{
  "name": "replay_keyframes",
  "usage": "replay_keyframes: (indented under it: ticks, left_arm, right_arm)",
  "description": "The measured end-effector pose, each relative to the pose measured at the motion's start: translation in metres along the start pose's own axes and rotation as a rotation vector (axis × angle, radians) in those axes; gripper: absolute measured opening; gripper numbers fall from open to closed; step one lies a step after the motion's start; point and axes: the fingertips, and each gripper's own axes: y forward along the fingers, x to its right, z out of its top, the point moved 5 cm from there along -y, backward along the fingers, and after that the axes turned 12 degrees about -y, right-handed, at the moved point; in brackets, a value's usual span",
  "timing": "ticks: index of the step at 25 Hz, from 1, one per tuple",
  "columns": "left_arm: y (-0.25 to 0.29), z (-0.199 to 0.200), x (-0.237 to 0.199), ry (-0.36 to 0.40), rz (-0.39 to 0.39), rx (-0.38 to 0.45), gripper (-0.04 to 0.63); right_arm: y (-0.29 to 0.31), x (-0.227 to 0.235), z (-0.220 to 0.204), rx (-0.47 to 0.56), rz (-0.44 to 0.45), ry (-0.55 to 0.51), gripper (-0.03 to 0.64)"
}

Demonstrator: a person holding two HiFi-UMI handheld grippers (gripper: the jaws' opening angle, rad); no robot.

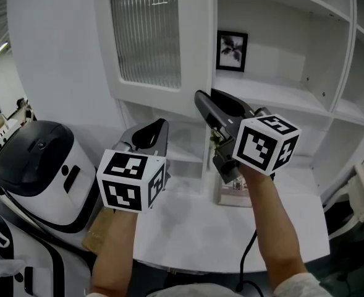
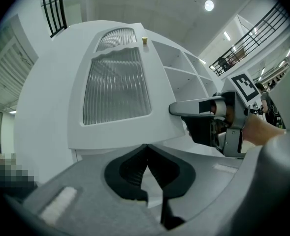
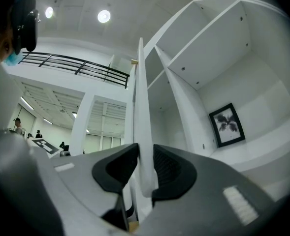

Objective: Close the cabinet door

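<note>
right gripper [image 3: 145,154] pinching the door [image 3: 142,107] edge, door standing open, left gripper [image 2: 145,149] hovering beside it, jaws sitting closed together

A framed picture [image 1: 232,51] stands on a shelf [image 1: 274,94]; a black-lidded appliance [image 1: 39,172] sits at left.

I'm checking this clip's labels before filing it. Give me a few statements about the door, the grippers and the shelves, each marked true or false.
1. The cabinet door is fully closed. False: it stands open, with the shelves exposed.
2. The door's edge sits between the right gripper jaws. True.
3. The left gripper holds the framed picture. False: its jaws are together and empty; the picture stands on a shelf.
4. The door has a ribbed panel. True.
</note>
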Motion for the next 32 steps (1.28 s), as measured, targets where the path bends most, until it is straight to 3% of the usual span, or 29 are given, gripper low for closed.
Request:
replay_keyframes:
  ticks: [9, 12, 18, 32]
  left_arm:
    - [0.019, -0.001, -0.006, -0.007, 0.017, 0.009, -0.003]
    - [0.028, -0.002, -0.006, -0.005, 0.017, 0.007, -0.003]
    - [0.044, -0.002, -0.004, -0.003, 0.004, 0.003, -0.003]
    - [0.056, -0.005, -0.013, -0.013, 0.008, 0.0, -0.003]
  right_arm:
    - [0.008, 0.023, -0.005, -0.015, -0.067, -0.032, 0.124]
    - [0.009, 0.033, -0.006, -0.023, -0.084, -0.045, 0.171]
    - [0.015, 0.047, -0.01, -0.035, -0.097, -0.041, 0.196]
    - [0.026, 0.07, -0.017, -0.032, -0.135, -0.033, 0.195]
